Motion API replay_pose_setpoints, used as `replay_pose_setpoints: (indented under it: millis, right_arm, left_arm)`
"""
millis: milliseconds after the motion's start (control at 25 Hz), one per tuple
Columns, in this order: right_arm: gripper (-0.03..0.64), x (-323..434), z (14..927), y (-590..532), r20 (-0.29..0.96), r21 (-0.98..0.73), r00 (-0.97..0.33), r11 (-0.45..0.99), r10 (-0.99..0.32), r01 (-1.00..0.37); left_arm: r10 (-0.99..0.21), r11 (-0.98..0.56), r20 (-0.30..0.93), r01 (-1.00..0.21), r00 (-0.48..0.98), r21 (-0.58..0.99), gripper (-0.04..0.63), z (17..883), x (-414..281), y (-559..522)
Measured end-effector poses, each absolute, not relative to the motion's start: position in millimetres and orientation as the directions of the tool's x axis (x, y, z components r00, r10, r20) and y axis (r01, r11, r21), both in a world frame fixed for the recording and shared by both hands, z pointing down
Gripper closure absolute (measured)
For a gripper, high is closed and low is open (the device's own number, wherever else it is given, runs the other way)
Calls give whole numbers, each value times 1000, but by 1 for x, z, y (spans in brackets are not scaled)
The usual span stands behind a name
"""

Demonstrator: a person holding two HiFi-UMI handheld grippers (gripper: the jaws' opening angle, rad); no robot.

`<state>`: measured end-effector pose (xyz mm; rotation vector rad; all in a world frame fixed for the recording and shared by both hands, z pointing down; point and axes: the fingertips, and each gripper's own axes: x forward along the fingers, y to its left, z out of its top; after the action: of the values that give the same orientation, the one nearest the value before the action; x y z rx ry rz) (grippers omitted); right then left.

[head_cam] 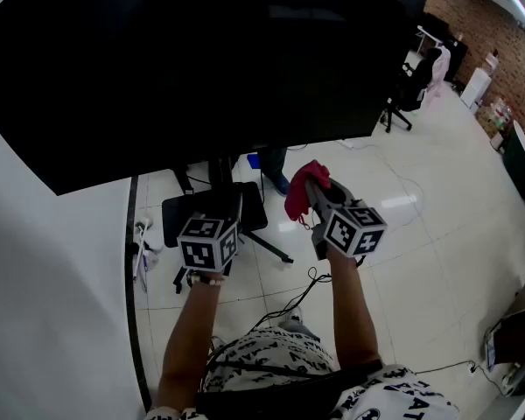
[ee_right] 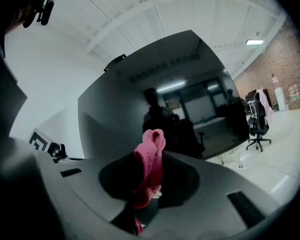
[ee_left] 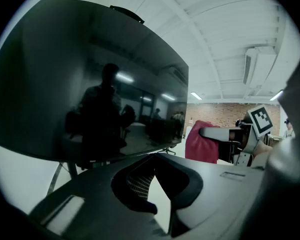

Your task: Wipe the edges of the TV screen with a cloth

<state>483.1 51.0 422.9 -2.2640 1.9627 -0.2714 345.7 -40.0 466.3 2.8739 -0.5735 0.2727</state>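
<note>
Right gripper (head_cam: 319, 191) is clamped on a red cloth (ee_right: 150, 166): in its own view the jaws are pinched on the lower part of the fabric, and a loose folded bunch rises free above them. In the head view the cloth sits near the centre of the frame, just below the bottom edge of the TV screen (head_cam: 201, 68) and not touching it, as far as I can tell. The dark screen fills the frame from 9 o'clock round to 1 o'clock, its lower edge slanting up toward 2 o'clock.

At 9 o'clock of the right gripper, the left gripper (ee_left: 152, 176) hangs near it, jaws drawn together at the tips with nothing between them, pointed at the screen's lower part.

Judging by its slump, the cloth is light, soft and floppy. It should fold around the bezel easily but will not push back, so pressure has to come from the jaws close behind it. The present hold low on the fabric looks sound: enough loose material leads to pad the contact. The panel is probably fragile and smears easily, so light pressure, kept to the frame rather than the glass, seems wise.
</note>
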Motion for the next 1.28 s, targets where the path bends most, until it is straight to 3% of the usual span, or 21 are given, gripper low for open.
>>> replay_pose_setpoints:
  millis: [360, 720, 1000, 1280]
  right_arm:
    - [534, 572, 301, 44, -67, -35, 148, -146, -987, -989]
    - [534, 676, 141, 35, -198, 104, 177, -200, -964, -974]
    - [534, 724, -9, 59, -309, 165, 188, -247, -932, -955]
    - [534, 787, -114, 58, -323, 204, 279, -354, -904, -913]
  left_arm:
    - [-244, -968, 123, -248, 962, 24, 598, 365, 459, -35]
    - [-159, -987, 10, -159, 987, 6, 598, 238, 563, -29]
    - [-40, -996, -67, -34, 997, 85, 598, 133, 608, 0]
    - [-26, -998, -85, -21, 996, 67, 598, 66, 642, -5]
